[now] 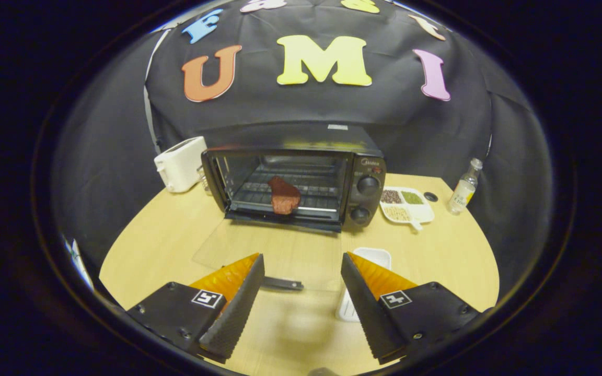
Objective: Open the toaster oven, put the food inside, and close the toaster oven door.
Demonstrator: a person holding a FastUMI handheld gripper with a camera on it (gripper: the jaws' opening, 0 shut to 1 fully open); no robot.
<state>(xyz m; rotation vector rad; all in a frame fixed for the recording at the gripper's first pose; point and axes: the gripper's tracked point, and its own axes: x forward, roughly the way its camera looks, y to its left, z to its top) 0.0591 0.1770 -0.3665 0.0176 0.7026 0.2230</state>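
Observation:
The black toaster oven (pixel 366 172) stands at the back of the round wooden table with its door down. The glass door (pixel 280 248) lies flat towards me, and its dark handle (pixel 281 283) sits just inside my left finger. A reddish-brown piece of food (pixel 284 196) rests on the wire rack inside the oven, near the front edge. My gripper (pixel 302 261) hovers open above the lowered door with nothing between its fingers. The oven is well beyond the fingertips.
A white toaster (pixel 181 163) stands left of the oven. To the oven's right are a white sectioned dish of beans (pixel 406 204), a small dark cap (pixel 430 197) and a small clear bottle (pixel 465 187). A white tray (pixel 371 257) lies partly under my right finger.

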